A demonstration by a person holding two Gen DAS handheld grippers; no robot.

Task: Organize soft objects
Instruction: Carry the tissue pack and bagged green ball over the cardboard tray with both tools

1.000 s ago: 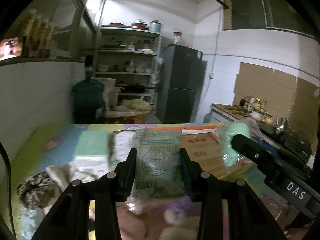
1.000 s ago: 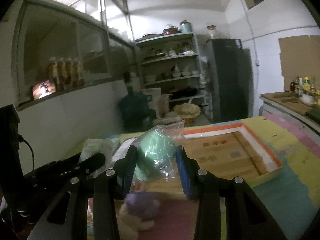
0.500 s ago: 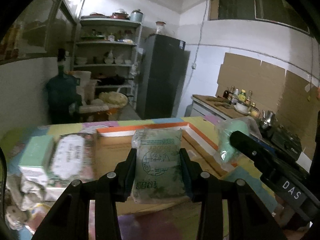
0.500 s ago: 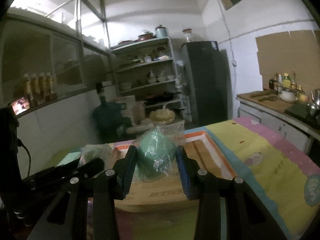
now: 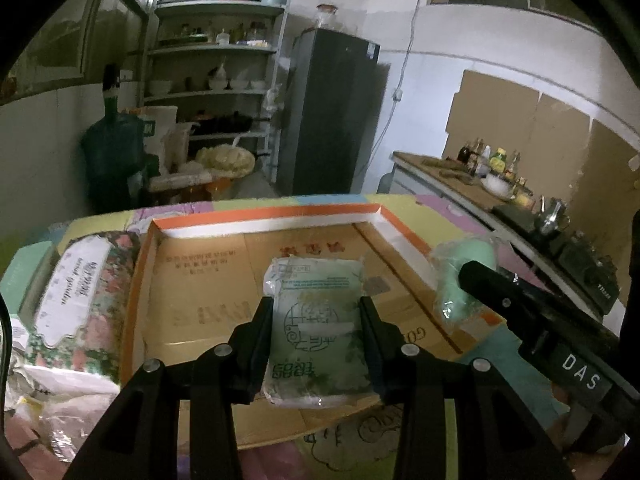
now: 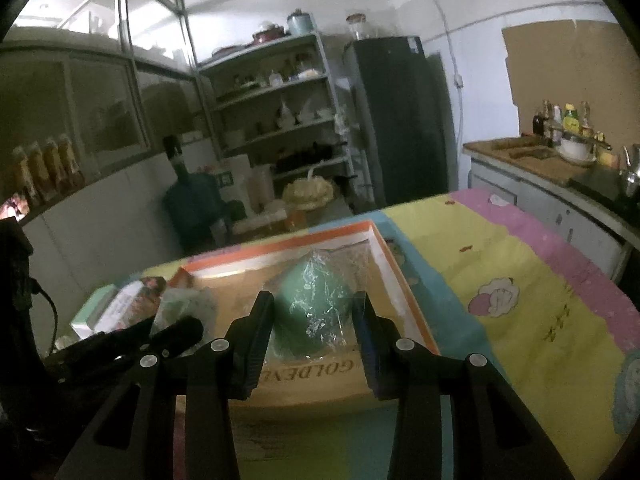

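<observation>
From the left wrist, the left gripper (image 5: pixel 317 336) is clamped on a pale green tissue pack (image 5: pixel 316 320), both black fingers pressing its long sides, and the pack hangs out over the open cardboard tray (image 5: pixel 200 272) with the orange and white rim. This reads as the carry-and-place step: the pack sits above the tray floor, not yet down on it, so the next move, I'd judge, is a gentle lowering onto the cardboard and then a letting-go once it lies flat. The pack looks plump and soft in clear wrap, with printed characters on its face and a slight pinch where the fingers bite. To the left of the tray a floral tissue pack (image 5: pixel 80 292) lies on the table, outside the rim. Off to the right the other tool comes in with a mint-green bundle at its tip. Over to the right wrist: the right gripper (image 6: pixel 316 332) is closed around a bagged mint-green item (image 6: pixel 316 312), crinkly clear plastic catching the light, rounded like a soft dome, held over the near right part of the same tray. It too needs setting down inside the rim, and I'd place it clear of the tissue pack. The colourful mat (image 6: pixel 520 288) lies beneath the tray.
</observation>
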